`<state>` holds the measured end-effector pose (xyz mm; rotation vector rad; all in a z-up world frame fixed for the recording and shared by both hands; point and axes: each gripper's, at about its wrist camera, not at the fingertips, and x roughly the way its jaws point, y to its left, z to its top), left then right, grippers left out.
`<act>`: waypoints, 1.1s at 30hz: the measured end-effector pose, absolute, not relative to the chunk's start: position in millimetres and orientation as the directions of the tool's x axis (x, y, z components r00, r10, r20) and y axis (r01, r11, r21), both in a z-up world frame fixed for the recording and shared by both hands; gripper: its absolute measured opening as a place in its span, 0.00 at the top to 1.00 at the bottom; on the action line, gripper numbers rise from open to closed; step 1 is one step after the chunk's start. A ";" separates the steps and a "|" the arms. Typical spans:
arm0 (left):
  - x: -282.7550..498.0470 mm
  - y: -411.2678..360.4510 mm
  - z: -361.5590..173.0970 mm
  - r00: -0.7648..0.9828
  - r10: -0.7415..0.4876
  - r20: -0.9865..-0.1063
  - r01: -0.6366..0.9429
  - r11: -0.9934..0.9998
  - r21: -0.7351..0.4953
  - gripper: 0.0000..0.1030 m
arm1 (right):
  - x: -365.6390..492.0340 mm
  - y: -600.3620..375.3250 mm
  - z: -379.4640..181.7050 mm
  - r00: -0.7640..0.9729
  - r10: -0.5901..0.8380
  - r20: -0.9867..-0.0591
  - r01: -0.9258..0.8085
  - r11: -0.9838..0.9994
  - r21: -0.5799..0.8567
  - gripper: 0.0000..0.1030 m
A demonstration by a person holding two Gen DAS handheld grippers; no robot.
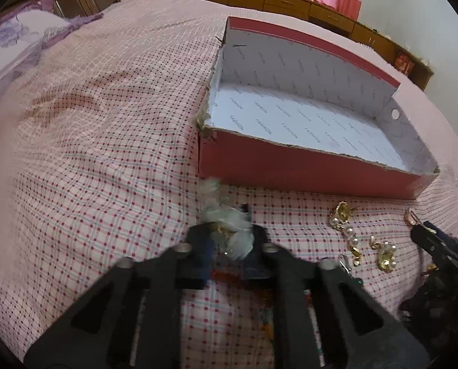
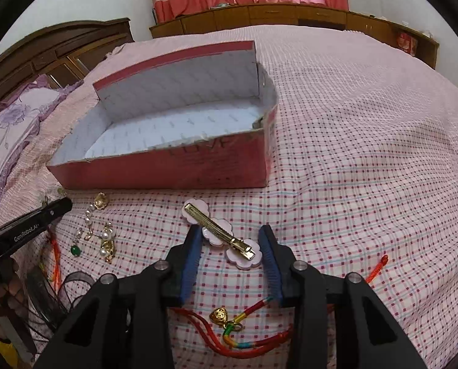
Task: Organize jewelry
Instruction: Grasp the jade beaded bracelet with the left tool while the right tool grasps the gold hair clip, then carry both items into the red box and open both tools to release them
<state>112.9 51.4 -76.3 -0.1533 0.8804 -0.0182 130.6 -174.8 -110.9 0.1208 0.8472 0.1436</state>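
While the red shoebox (image 2: 167, 166) is sitting open on the checked bedspread (image 2: 351, 153), the left gripper (image 1: 229, 243) is pinching a small clear bag of gold jewelry (image 1: 229, 230) just near the box. The right gripper (image 2: 230, 246) is straddling a pink flower hair clip (image 2: 219, 230), fingers (image 2: 192, 252) not visibly pressing it. Pearl earrings (image 2: 103, 233) are lying between them.

Beyond both tongs an open box (image 2: 155, 166) sits on the bed (image 2: 351, 153). A small clear bag (image 1: 229, 230) lies between the left gripper's (image 1: 229, 243) fingers, with pearl earrings (image 1: 348, 230) to its right. A hair clip (image 2: 222, 230) lies between the right gripper's (image 2: 232, 246) fingers, a corded charm (image 2: 225, 323) just behind its tips.
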 end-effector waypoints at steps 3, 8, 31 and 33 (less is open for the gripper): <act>103.4 60.3 -73.1 0.640 -0.112 -0.761 -0.049 0.981 -0.186 1.00 | 121.2 -182.5 -107.6 0.663 0.182 -0.726 -0.075 0.981 0.178 0.62; 79.8 70.0 -63.5 0.658 -0.133 -0.742 -0.042 0.976 -0.212 1.00 | 105.6 -189.3 -100.2 0.680 0.200 -0.706 -0.078 0.976 0.202 0.62; 92.1 41.2 23.1 0.774 -0.205 -0.599 0.104 0.975 -0.199 1.00 | 98.2 -179.4 -15.7 0.787 0.223 -0.575 -0.118 0.970 0.215 0.62; 98.7 37.3 25.5 0.776 -0.209 -0.595 0.113 0.974 -0.196 1.00 | 106.8 -175.5 -10.2 0.793 0.224 -0.567 -0.123 0.970 0.210 0.62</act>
